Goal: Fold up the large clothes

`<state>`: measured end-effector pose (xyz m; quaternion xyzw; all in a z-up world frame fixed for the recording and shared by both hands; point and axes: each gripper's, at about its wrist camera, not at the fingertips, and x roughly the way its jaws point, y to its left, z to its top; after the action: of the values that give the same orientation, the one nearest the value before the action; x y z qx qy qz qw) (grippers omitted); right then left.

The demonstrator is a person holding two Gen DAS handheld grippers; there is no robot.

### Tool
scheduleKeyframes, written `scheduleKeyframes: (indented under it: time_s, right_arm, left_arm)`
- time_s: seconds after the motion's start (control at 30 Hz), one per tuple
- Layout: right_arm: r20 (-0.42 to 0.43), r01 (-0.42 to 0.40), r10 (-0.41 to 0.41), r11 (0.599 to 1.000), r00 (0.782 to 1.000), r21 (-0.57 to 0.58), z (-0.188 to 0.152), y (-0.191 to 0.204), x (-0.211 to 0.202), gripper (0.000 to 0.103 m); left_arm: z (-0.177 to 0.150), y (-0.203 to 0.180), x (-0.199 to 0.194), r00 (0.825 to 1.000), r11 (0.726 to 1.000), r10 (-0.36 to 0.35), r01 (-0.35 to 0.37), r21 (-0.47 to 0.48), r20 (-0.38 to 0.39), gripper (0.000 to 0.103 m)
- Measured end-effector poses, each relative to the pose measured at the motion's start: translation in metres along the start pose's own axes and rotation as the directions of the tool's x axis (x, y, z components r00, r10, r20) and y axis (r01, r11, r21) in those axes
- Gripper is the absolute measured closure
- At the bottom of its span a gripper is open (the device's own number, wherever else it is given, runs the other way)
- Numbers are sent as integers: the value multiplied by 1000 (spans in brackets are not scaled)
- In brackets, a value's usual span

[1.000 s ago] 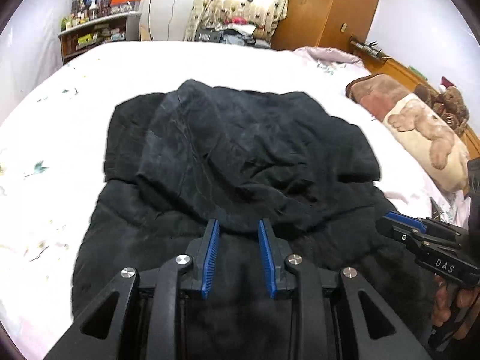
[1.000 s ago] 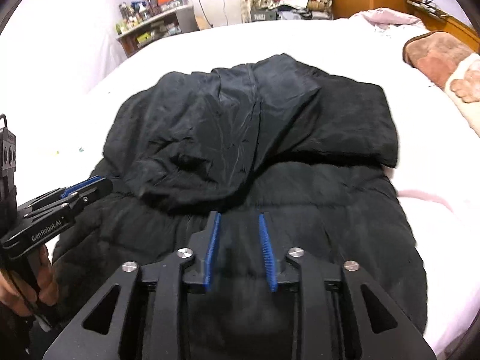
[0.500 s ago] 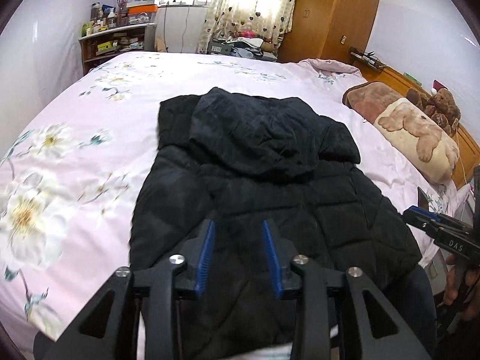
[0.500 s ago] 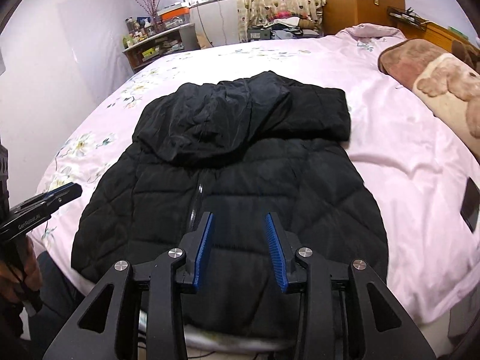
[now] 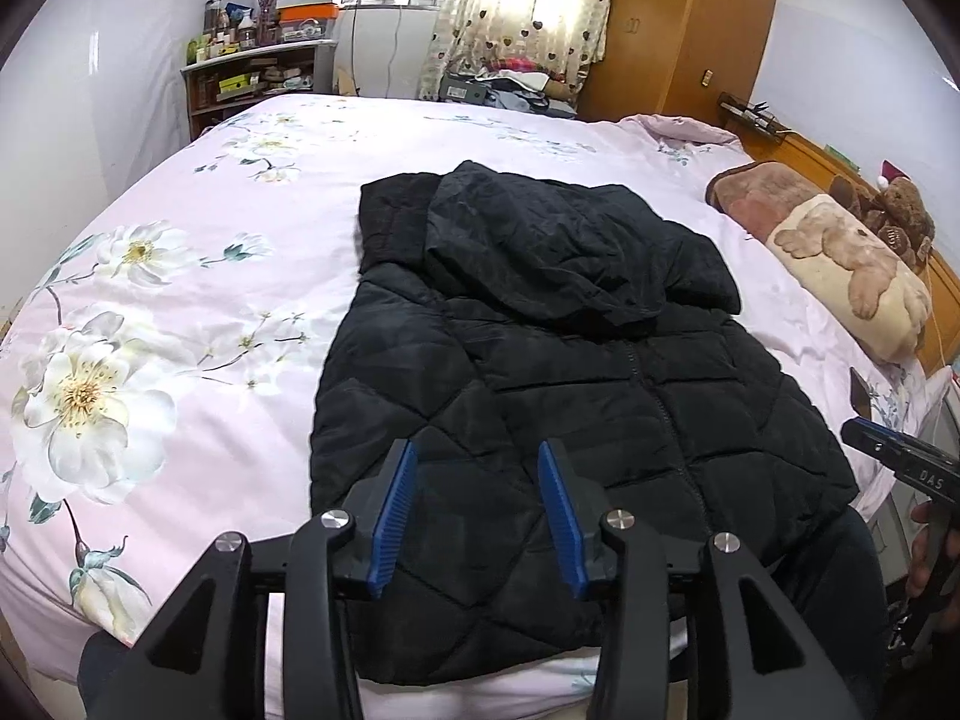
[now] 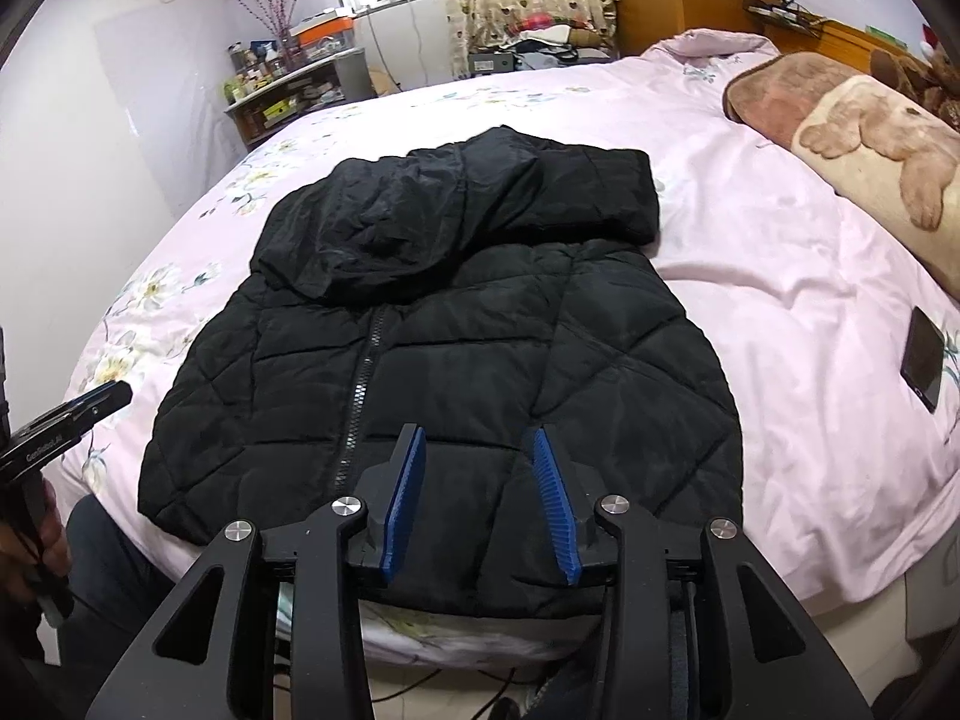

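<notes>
With the black quilted jacket (image 5: pixel 570 396) lying zipped at the bed's (image 5: pixel 180 312) near edge, both the left gripper (image 5: pixel 477 510) and right gripper (image 6: pixel 477 501), empty and opening, should pinch the hem corners evenly.

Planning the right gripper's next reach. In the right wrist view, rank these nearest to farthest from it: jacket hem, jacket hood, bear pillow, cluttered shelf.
From the right gripper, whose jaws are opening with nothing between them:
1. Jacket hem, just ahead, below.
2. Jacket hood, mid-bed, folded down.
3. Bear pillow, far right.
4. Cluttered shelf, back left wall.
</notes>
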<state>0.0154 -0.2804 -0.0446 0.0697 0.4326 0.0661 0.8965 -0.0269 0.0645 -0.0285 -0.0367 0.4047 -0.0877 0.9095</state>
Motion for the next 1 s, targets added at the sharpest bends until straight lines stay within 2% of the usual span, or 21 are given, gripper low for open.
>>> scheduleKeyframes:
  time_s: [0.07, 0.27, 0.57, 0.73, 0.8, 0.9, 1.0]
  right_arm:
    - [-2, 2, -2, 1000, 1000, 20, 1, -8, 3, 45]
    - [-13, 40, -39, 996, 999, 77, 3, -39, 12, 45]
    - [-92, 112, -94, 970, 991, 215, 3, -120, 38, 45]
    - [-186, 74, -19, 952, 982, 298, -5, -147, 62, 45]
    - [-208, 35, 33, 947, 978, 318, -9, -148, 67, 45]
    - [-232, -16, 94, 948, 968, 319, -14, -141, 72, 45]
    - [-271, -25, 112, 952, 956, 306, -17, -135, 78, 43]
  left_arm:
    - [-1, 5, 3, 1000, 1000, 14, -14, 0, -2, 54]
    - [-5, 28, 23, 998, 999, 52, -53, -14, -36, 49]
    - [-24, 67, 63, 985, 992, 79, -93, -88, -151, 49]
    - [-37, 73, 73, 982, 988, 25, -52, -143, -188, 47]
    - [-43, 69, 74, 980, 988, -7, -23, -150, -199, 47]
    - [-51, 58, 76, 976, 992, -26, -1, -126, -217, 41]
    - [-59, 53, 82, 968, 991, -57, 25, -132, -244, 38]
